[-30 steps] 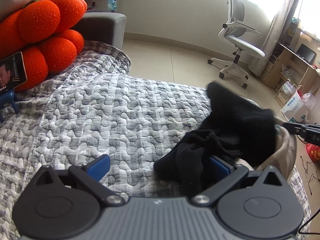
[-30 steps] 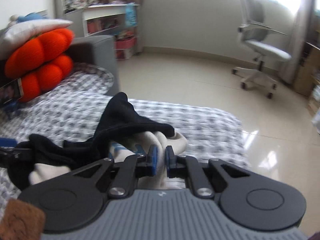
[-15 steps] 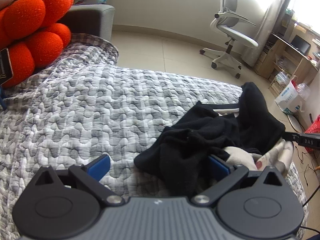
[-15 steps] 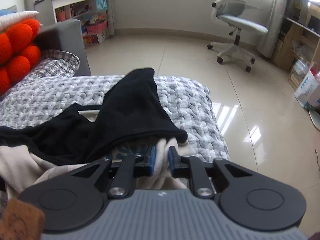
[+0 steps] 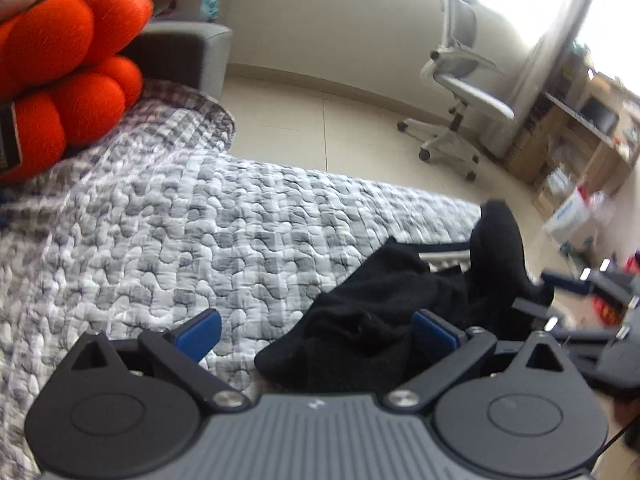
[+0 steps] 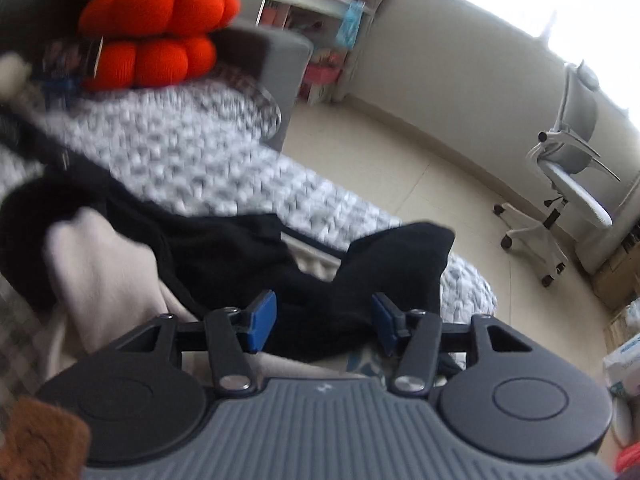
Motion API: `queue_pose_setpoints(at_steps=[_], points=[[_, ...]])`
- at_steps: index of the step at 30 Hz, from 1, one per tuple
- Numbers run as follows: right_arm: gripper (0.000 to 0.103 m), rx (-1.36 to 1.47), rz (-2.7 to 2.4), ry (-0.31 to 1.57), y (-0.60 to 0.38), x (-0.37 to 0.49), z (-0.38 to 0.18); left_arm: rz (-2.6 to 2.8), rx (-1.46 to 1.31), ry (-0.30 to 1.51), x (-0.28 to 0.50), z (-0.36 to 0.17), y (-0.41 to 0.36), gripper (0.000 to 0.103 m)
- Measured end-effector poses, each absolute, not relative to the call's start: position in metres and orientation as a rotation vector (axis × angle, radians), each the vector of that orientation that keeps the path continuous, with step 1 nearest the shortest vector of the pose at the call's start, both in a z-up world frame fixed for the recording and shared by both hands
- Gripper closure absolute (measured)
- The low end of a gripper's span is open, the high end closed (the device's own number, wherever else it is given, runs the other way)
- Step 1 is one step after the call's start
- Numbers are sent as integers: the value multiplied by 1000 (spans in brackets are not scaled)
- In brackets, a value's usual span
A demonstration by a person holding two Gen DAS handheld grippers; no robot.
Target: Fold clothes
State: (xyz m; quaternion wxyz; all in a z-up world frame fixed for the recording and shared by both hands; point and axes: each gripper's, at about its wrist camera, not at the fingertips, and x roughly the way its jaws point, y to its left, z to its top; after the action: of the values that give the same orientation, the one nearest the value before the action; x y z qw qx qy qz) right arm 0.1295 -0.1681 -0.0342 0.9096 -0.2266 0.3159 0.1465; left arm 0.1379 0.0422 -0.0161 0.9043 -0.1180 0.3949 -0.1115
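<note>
A crumpled black garment [image 5: 384,304] lies on the grey-white quilted cover [image 5: 180,232] near its right edge. My left gripper [image 5: 318,332] is open, and the black cloth bunches against its right pad [image 5: 436,330]. The right gripper [image 5: 580,284] shows blurred at that view's right edge. In the right wrist view the right gripper [image 6: 324,320] is open just above the black garment [image 6: 240,256], with nothing clamped. A cream garment [image 6: 100,268] lies partly under the black one at the left. This view is motion-blurred.
An orange pumpkin-shaped cushion [image 5: 68,68] and a grey sofa arm [image 5: 188,48] sit at the back left. Beyond the quilt's edge is tiled floor [image 5: 320,120] with a white office chair [image 5: 460,92]. A desk and boxes [image 5: 572,184] stand at the right.
My right gripper has opened and let go of the cream garment, and its view has swung left. The black garment has dropped flatter on the quilt. The left gripper stays open.
</note>
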Motion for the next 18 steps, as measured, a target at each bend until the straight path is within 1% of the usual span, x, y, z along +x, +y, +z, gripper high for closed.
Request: queue_pose_setpoints(at_steps=[1,2,3,4,11,17,18], points=[[53,-480,287,683,-167,135,-40,-228,-271,830,140,-18,46,1],[78,-480,280,706,-167,140,-43,-224,-282,840,141,-20,48,1],[86,-462,275,721,-170,144,-43,-219,-291,849,142,-22,50,1],[86,-439,267,734,-173,148,-42,-214,-300,858,143,-24,51,1],[91,-21,101,661,-247,149,-18,-204,-300,872,143,-27,58,1],[91,325,-42,584,-308,149,2,-244,-270,907,148,-33,47,1],[91,321,-61,580,-310,149,2,-253,-273,914,150,-34,45,1]])
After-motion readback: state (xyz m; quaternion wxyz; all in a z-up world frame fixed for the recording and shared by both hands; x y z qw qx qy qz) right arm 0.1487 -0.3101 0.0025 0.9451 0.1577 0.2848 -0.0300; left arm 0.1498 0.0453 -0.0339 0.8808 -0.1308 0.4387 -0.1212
